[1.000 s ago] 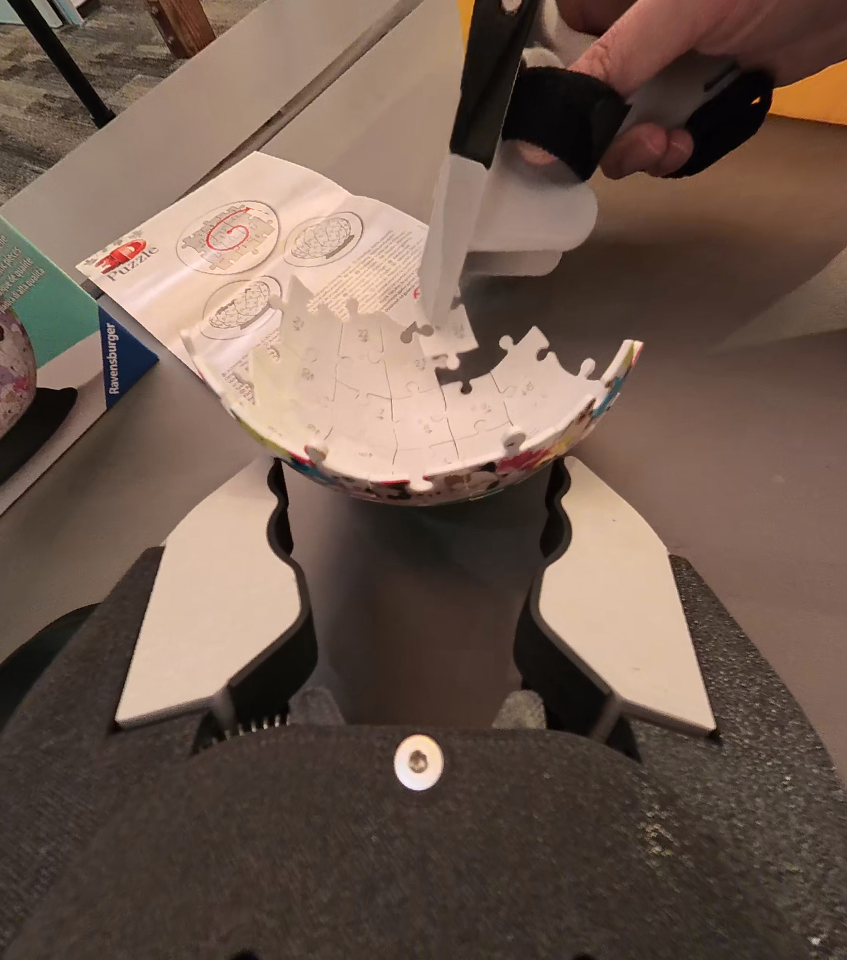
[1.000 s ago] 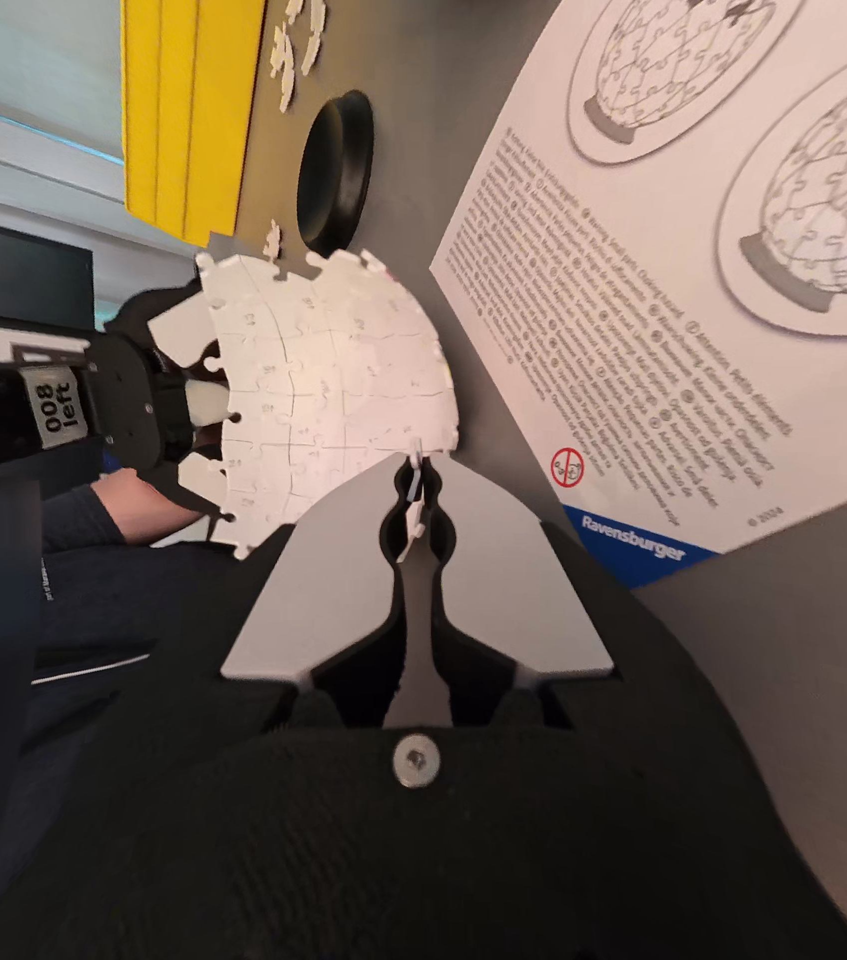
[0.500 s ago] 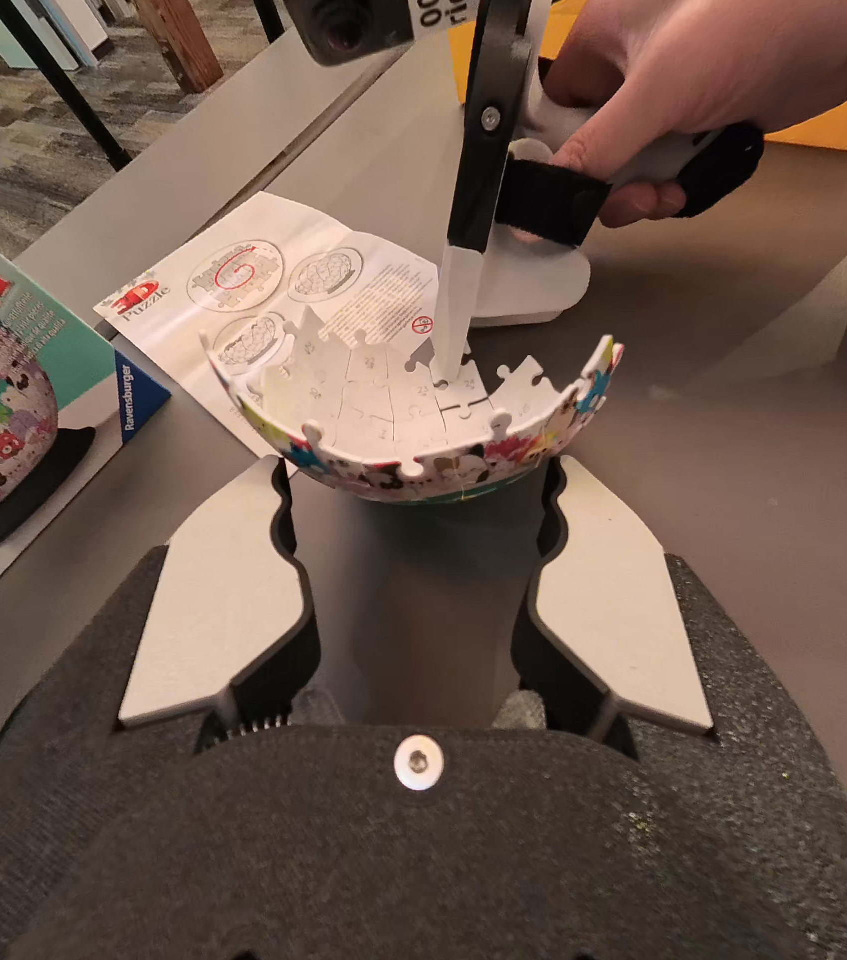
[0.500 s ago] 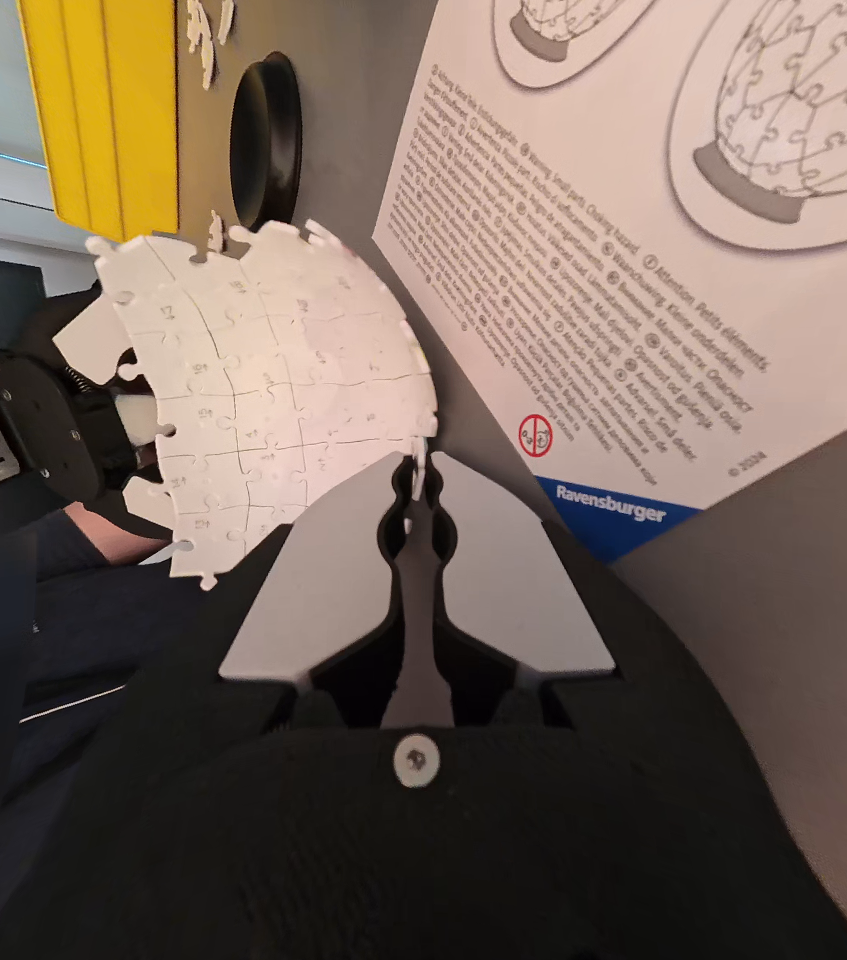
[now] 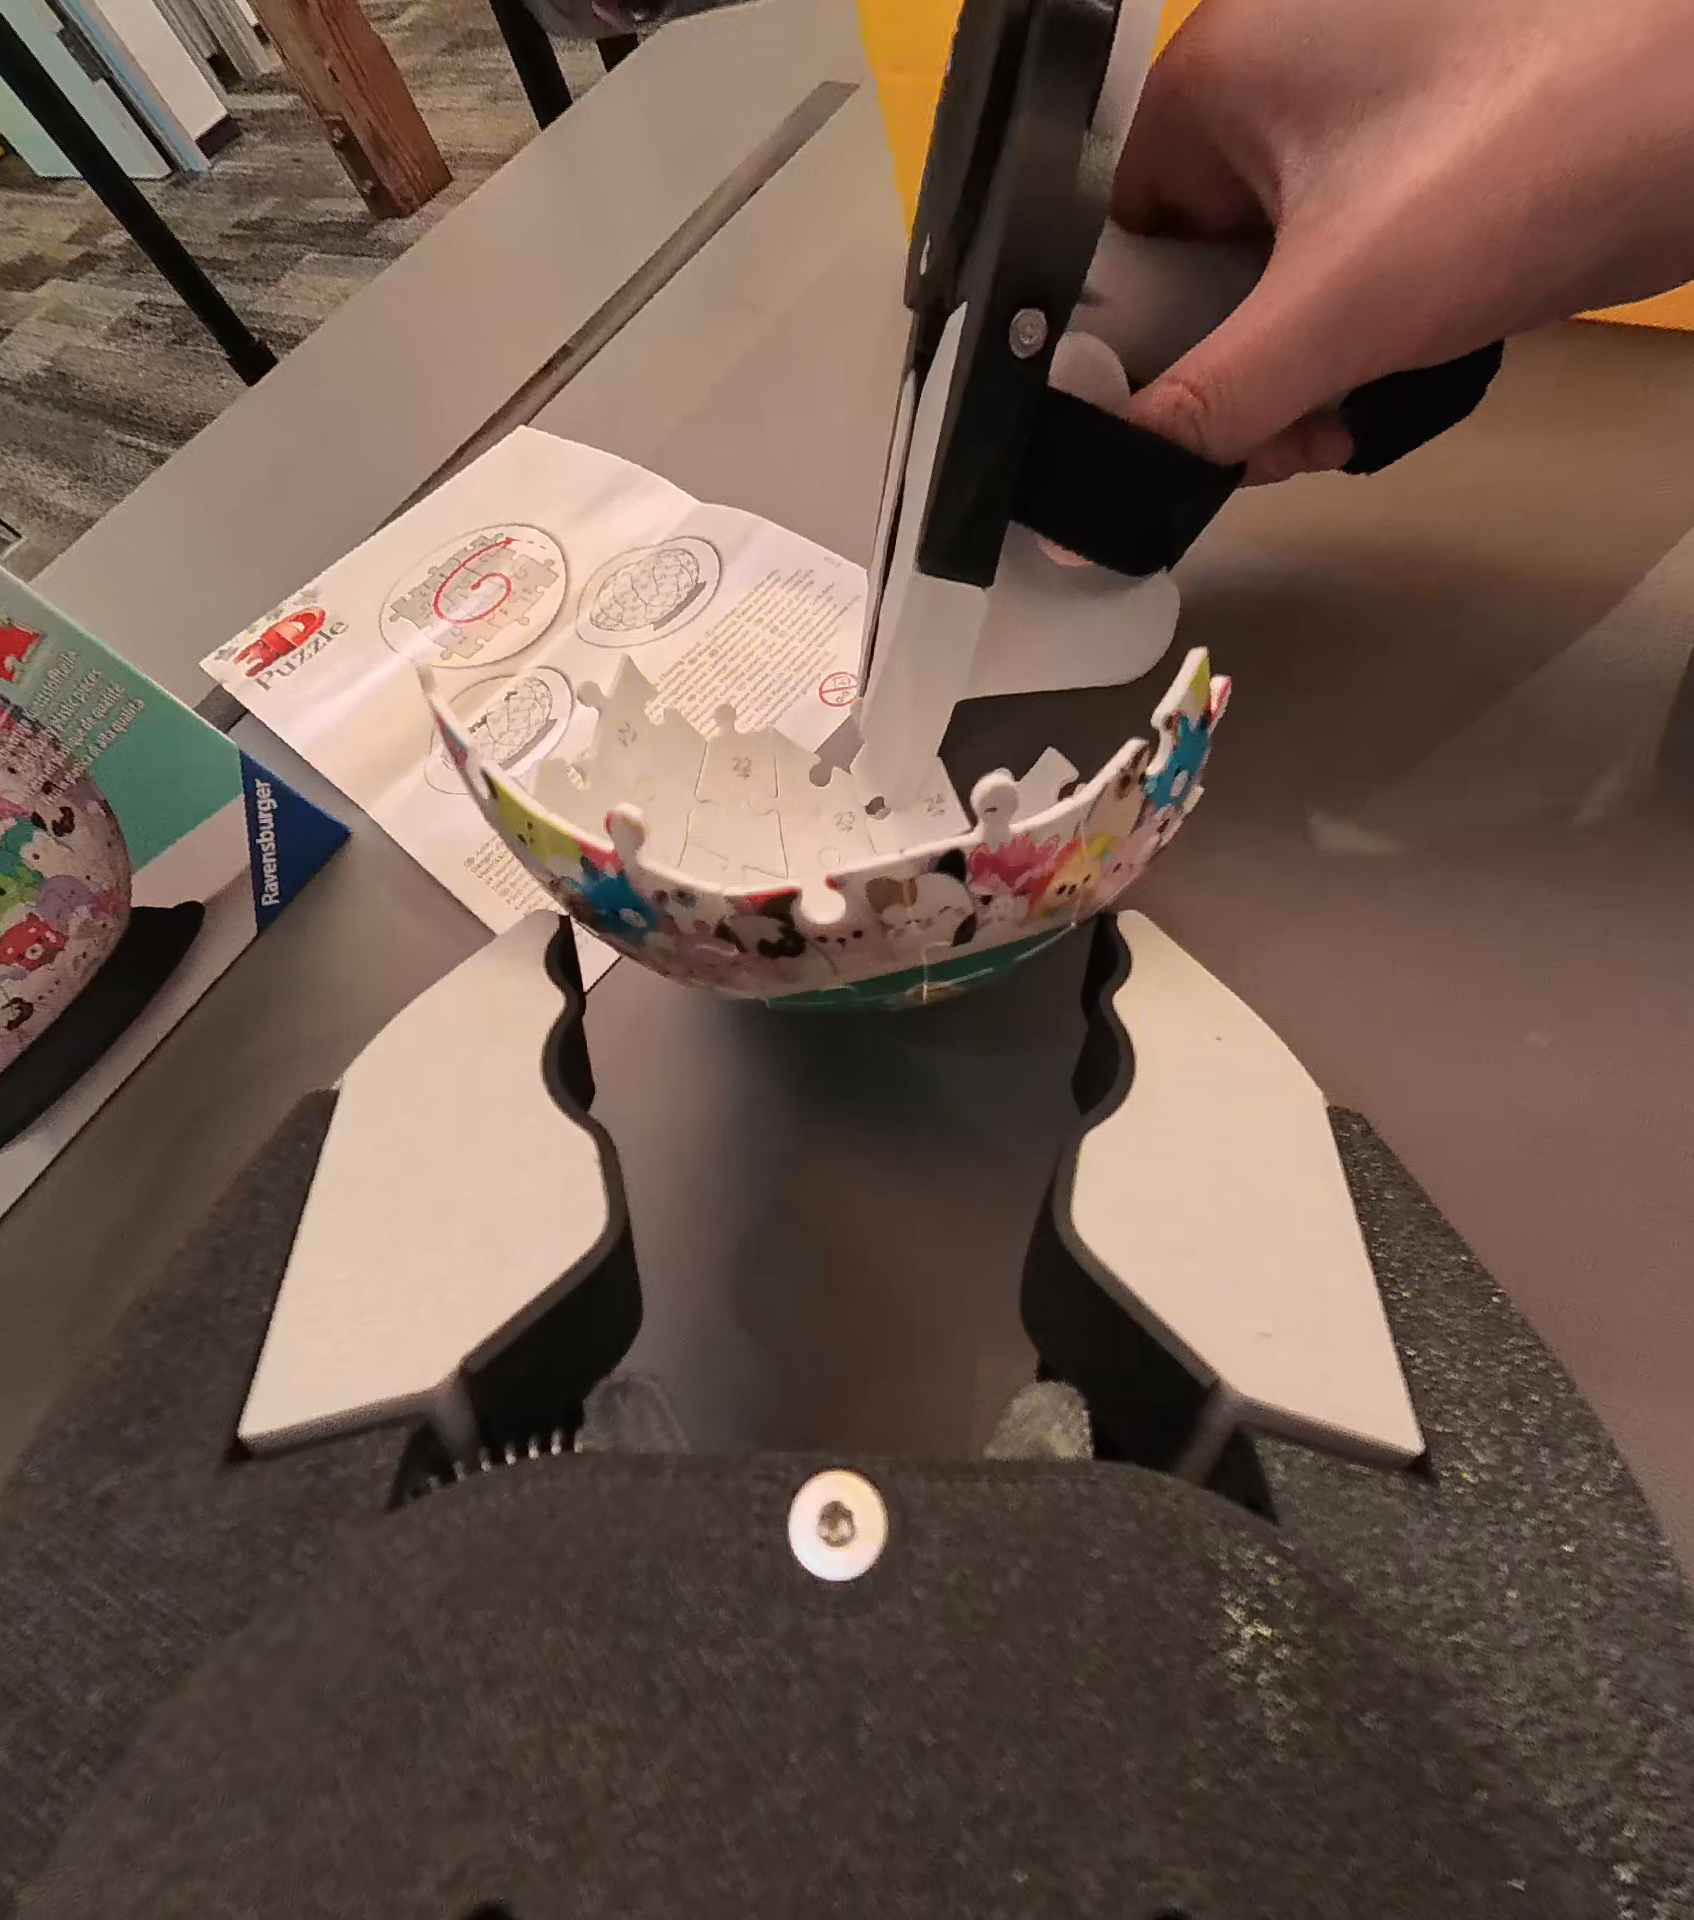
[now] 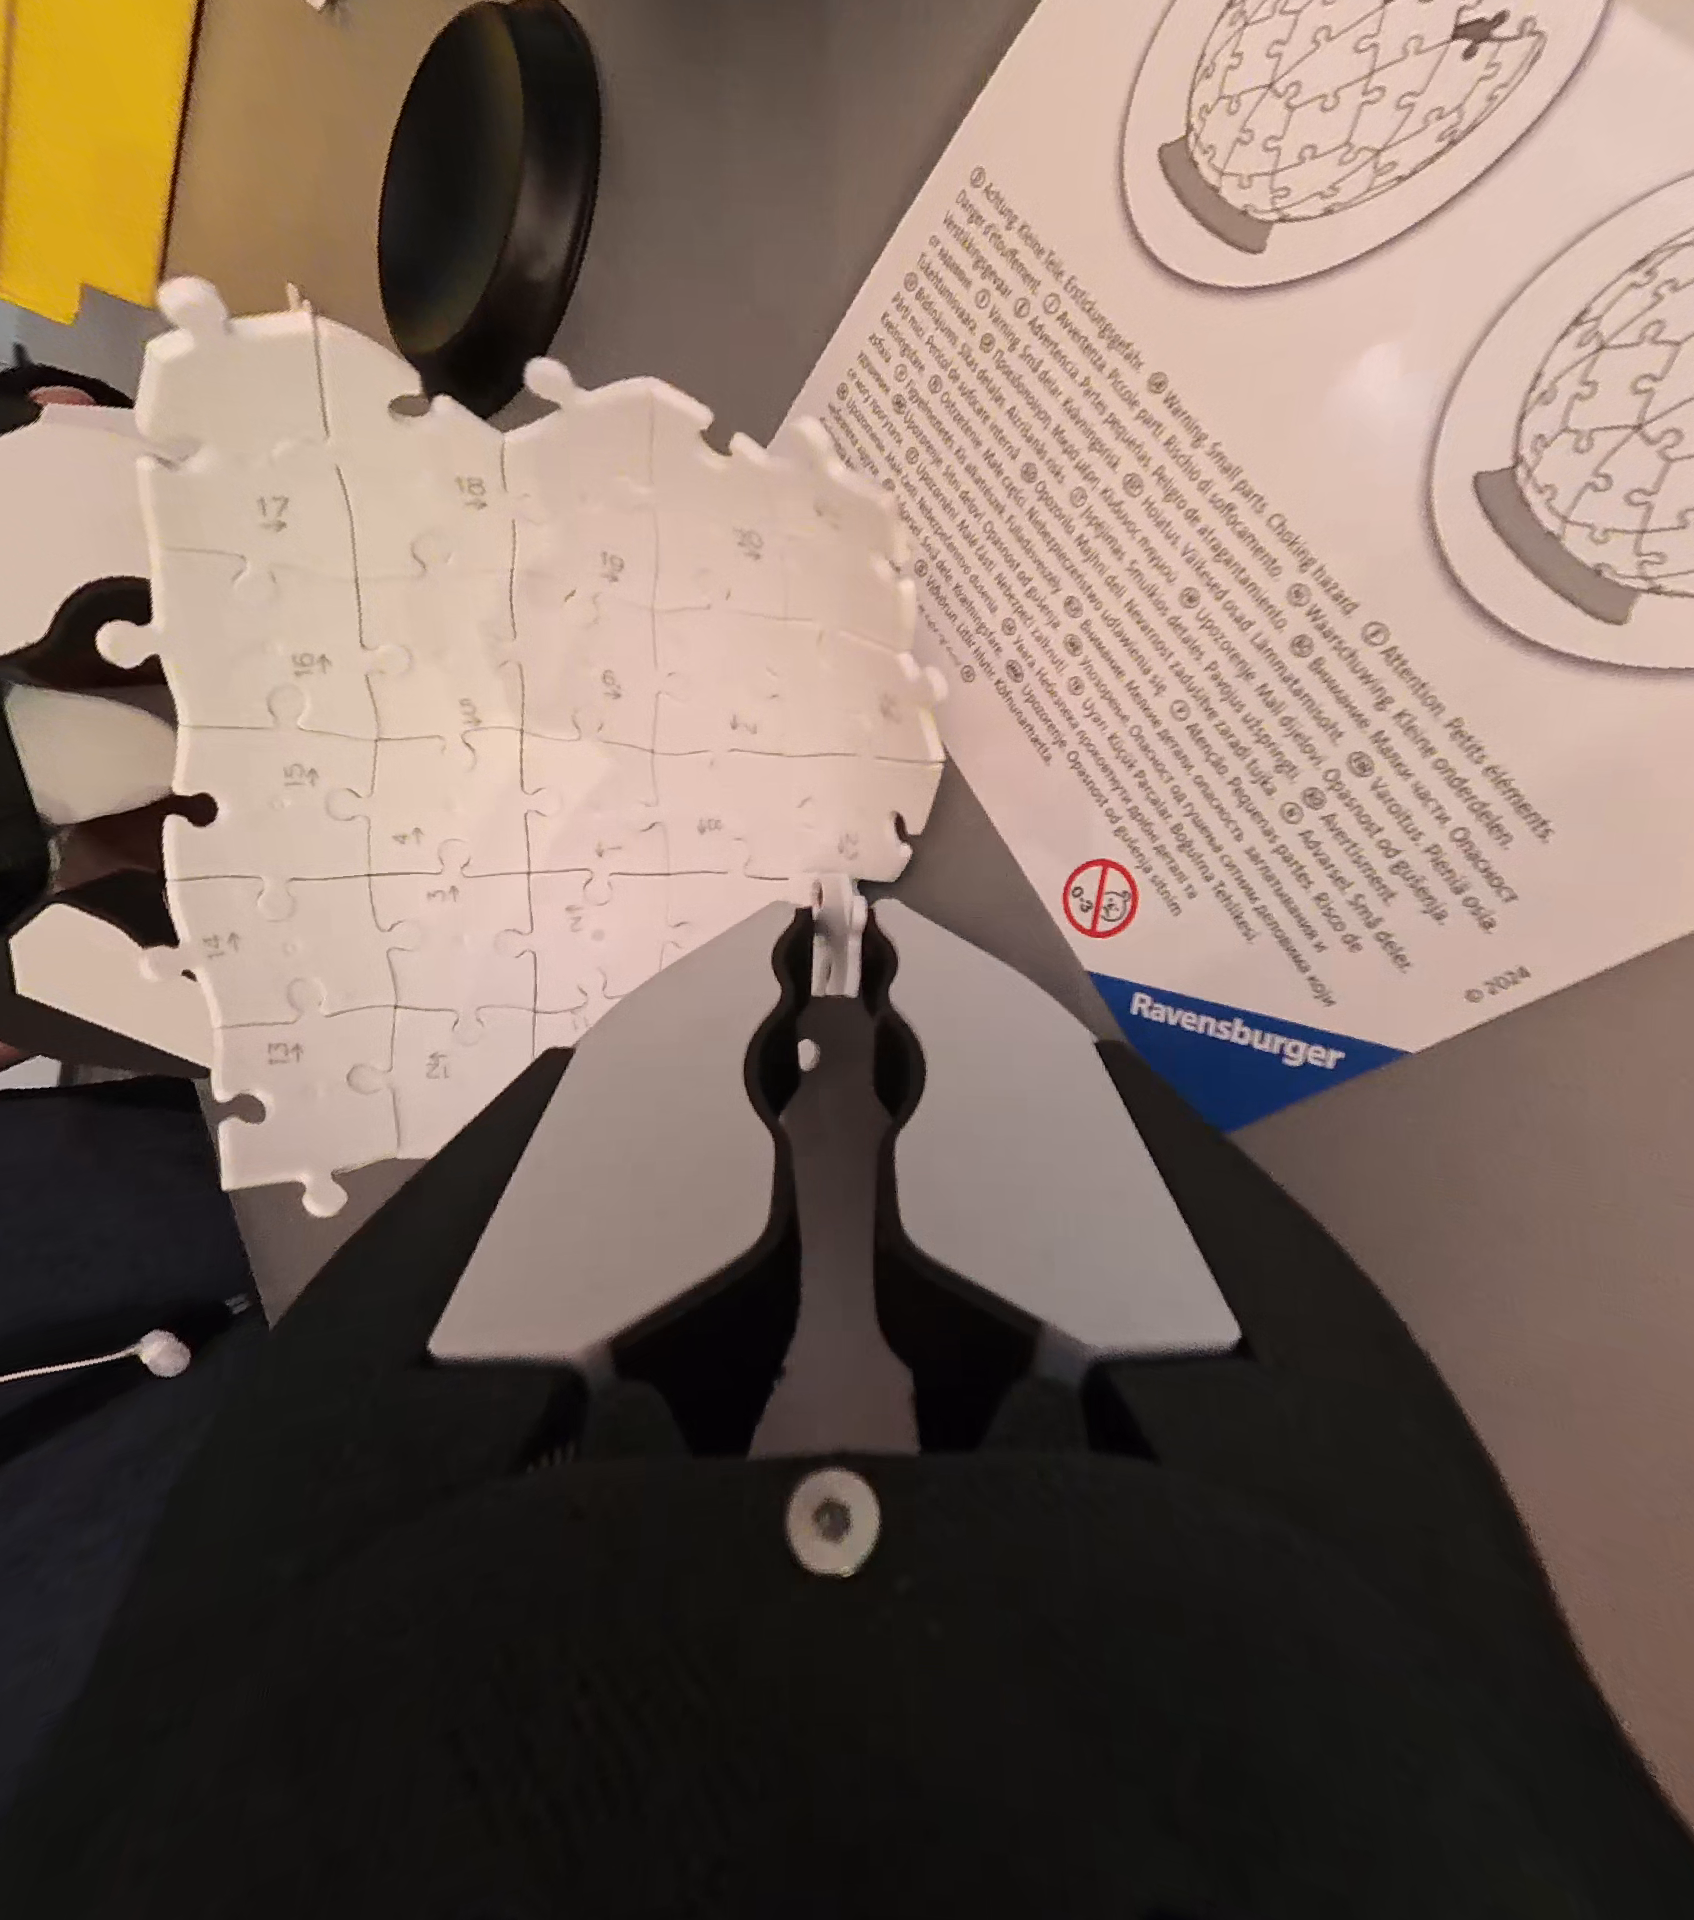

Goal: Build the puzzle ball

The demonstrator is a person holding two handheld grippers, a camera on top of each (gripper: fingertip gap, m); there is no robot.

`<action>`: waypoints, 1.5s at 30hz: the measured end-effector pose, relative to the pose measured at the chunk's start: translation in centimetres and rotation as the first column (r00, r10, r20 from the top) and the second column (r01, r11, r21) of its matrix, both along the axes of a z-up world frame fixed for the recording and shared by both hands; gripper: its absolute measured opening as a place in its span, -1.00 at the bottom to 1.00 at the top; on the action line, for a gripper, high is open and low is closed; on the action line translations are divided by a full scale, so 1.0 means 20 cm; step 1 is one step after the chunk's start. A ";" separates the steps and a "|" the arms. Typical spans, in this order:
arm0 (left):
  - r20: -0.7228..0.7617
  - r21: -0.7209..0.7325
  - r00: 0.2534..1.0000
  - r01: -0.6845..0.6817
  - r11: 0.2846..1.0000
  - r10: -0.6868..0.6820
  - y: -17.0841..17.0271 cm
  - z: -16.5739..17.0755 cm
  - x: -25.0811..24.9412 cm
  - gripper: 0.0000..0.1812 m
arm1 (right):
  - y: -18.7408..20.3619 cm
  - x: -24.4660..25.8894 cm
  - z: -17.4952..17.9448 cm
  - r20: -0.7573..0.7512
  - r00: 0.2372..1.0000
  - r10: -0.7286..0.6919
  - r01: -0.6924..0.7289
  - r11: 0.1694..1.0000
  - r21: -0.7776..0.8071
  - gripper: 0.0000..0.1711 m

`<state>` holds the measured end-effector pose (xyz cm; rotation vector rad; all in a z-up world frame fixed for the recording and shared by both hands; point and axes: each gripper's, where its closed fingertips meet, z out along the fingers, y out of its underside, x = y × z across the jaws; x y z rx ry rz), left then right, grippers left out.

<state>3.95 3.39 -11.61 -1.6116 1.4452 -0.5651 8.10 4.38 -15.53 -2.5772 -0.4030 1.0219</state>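
Observation:
The half-built puzzle ball (image 5: 853, 904) is a bowl of joined pieces, colourful outside and white inside, resting on the grey table. My left gripper (image 5: 832, 940) is open, its fingertips on either side of the bowl's near underside. My right gripper (image 6: 835, 920) is shut on a small white puzzle piece (image 6: 835, 951) and holds it against the rim of the bowl (image 6: 531, 727). In the left wrist view the right gripper (image 5: 890, 748) comes down from above into the far side of the bowl, held by a person's hand (image 5: 1394, 208).
An instruction sheet (image 5: 614, 582) lies just behind the bowl, also in the right wrist view (image 6: 1342, 499). The puzzle box (image 5: 43, 831) stands at the left. A black round stand (image 6: 490, 197) lies beyond the bowl. A yellow object (image 6: 22, 135) is at the table's far side. Spacing between my two grippers at the tips: around 7 cm. The yellow object (image 6: 22, 135) is about 40 cm from my left fingertips and 45 cm from my right.
The left gripper has dropped lower and closer, so the bowl shows more of its coloured outside. The right gripper has come nearer over the bowl's far rim with the piece.

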 end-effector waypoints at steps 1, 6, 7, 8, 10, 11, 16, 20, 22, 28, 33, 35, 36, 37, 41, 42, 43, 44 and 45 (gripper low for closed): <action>0.000 0.001 1.000 0.000 1.000 0.000 0.00 0.00 0.00 0.01 | 0.00 0.00 0.00 -0.003 1.000 -0.001 0.001 1.000 -0.001 -0.88; 0.005 -0.010 1.000 0.000 1.000 0.000 0.00 0.00 0.00 0.01 | 0.00 0.00 0.00 -0.007 1.000 0.000 0.000 1.000 -0.001 -0.88; 0.007 -0.013 1.000 0.000 1.000 0.000 0.00 0.00 0.00 0.01 | 0.00 0.00 0.00 -0.009 1.000 0.000 0.000 1.000 -0.002 -0.88; 0.008 -0.013 1.000 0.000 1.000 0.000 0.00 0.00 0.00 0.01 | 0.00 0.00 0.00 -0.011 1.000 0.002 -0.002 1.000 -0.001 -0.88; 0.010 -0.012 1.000 0.000 1.000 0.001 0.00 0.00 0.00 0.00 | 0.00 -0.01 0.01 -0.009 1.000 0.007 -0.007 1.000 0.004 -0.86; 0.011 -0.012 1.000 0.000 1.000 0.000 0.00 0.00 0.00 0.00 | 0.00 -0.01 0.01 -0.010 1.000 0.010 -0.010 1.000 0.009 -0.84; 0.016 -0.010 1.000 0.003 1.000 -0.003 0.00 0.00 0.00 0.00 | 0.01 -0.01 0.01 -0.018 1.000 0.015 -0.014 1.000 0.012 -0.80; 0.017 -0.010 1.000 0.003 1.000 -0.003 0.00 0.00 0.00 0.00 | 0.00 0.00 0.01 0.016 0.999 0.031 -0.031 0.999 0.029 -0.84; 0.018 -0.012 1.000 0.003 1.000 -0.003 0.00 0.00 0.00 0.00 | 0.01 0.00 0.00 0.046 0.998 0.048 -0.050 0.998 0.047 -0.86; 0.019 -0.014 1.000 0.007 1.000 -0.007 -0.01 0.00 0.01 0.00 | -0.01 0.00 0.00 0.070 0.995 0.065 -0.070 0.996 0.061 -0.86; 0.010 0.012 1.000 0.011 1.000 -0.011 -0.02 0.00 0.01 0.00 | -0.02 0.01 0.00 0.042 0.999 0.006 -0.009 0.997 0.074 -0.87; 0.012 0.023 1.000 0.015 1.000 -0.015 -0.02 0.00 0.01 -0.01 | -0.02 0.01 0.00 0.055 0.998 -0.007 0.002 0.996 0.089 -0.87; 0.013 0.027 1.000 0.016 1.000 -0.017 -0.02 0.00 0.01 0.00 | -0.02 0.01 0.00 0.070 0.998 -0.007 0.001 0.995 0.098 -0.86; 0.014 0.028 1.000 0.017 0.999 -0.018 -0.02 0.00 0.01 -0.01 | -0.02 0.01 0.00 0.083 0.996 -0.008 0.000 0.995 0.101 -0.86; 0.016 0.028 1.000 0.019 0.999 -0.020 -0.02 0.00 0.01 -0.01 | -0.02 0.01 0.00 0.094 0.996 -0.007 -0.002 0.995 0.098 -0.86; 0.015 0.029 1.000 0.020 0.999 -0.020 -0.03 0.00 0.01 -0.01 | -0.02 0.01 0.00 0.093 0.996 -0.008 -0.001 0.995 0.099 -0.86; 0.014 0.030 1.000 0.020 0.999 -0.021 -0.03 0.00 0.01 -0.01 | -0.02 0.01 0.00 0.095 0.995 -0.011 0.002 0.995 0.099 -0.86; 0.013 0.029 1.000 0.020 0.999 -0.020 -0.03 0.00 0.01 0.00 | -0.02 0.01 0.00 0.099 0.995 -0.012 0.001 0.994 0.107 -0.86; 0.013 0.029 1.000 0.020 0.999 -0.020 -0.03 0.00 0.01 0.00 | -0.02 0.01 0.00 0.103 0.995 -0.012 0.000 0.993 0.116 -0.86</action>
